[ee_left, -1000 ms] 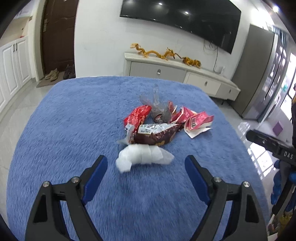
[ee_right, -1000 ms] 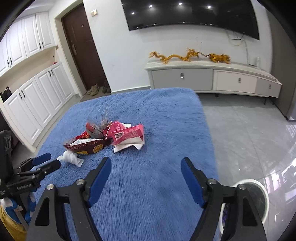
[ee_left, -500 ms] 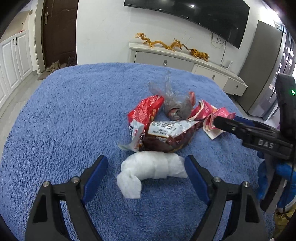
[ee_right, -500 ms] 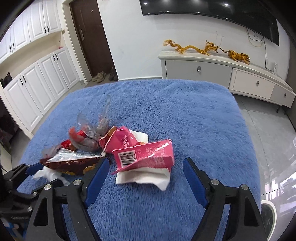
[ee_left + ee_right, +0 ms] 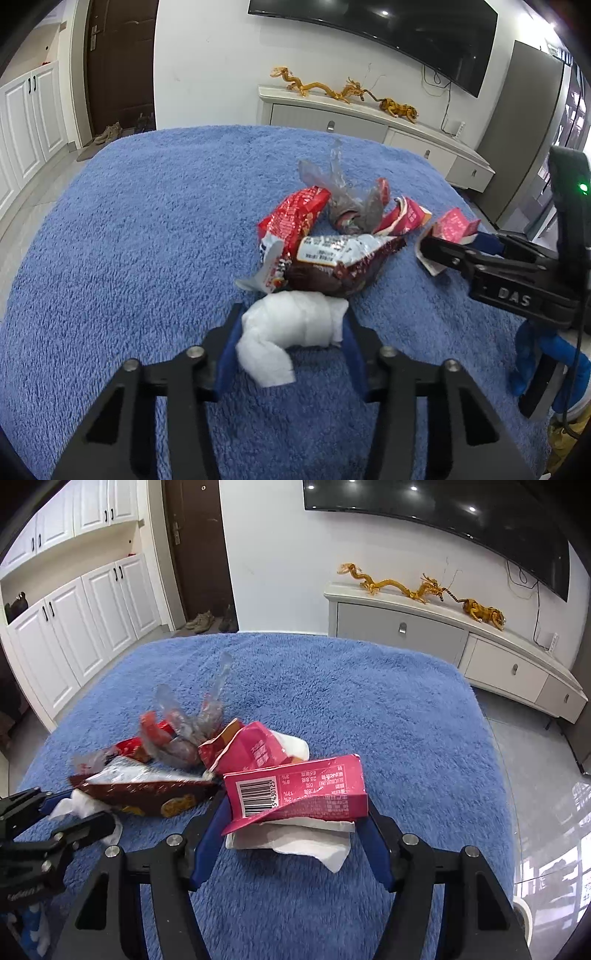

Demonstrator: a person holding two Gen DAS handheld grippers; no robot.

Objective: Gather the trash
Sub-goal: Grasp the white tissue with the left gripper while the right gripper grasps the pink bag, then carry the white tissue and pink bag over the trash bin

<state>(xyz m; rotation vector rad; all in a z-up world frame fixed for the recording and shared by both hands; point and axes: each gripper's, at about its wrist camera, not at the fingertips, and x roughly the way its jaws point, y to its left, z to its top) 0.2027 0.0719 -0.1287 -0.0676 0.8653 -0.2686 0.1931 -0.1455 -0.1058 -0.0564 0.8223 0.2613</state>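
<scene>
Trash lies heaped mid-tabletop [image 5: 110, 258] on blue pile. Left gripper [image 5: 291, 332] jaws clenched on the tissue [image 5: 291, 328] at the near edge; right gripper [image 5: 291, 819] jaws grasping the pink carton [image 5: 295, 790]. Grasp step in hand; next, lift both clear without snagging wrappers [image 5: 332, 258].

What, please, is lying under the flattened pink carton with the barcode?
Under the flattened pink carton lies a white paper napkin on the blue rug. Anything further beneath is hidden.
</scene>
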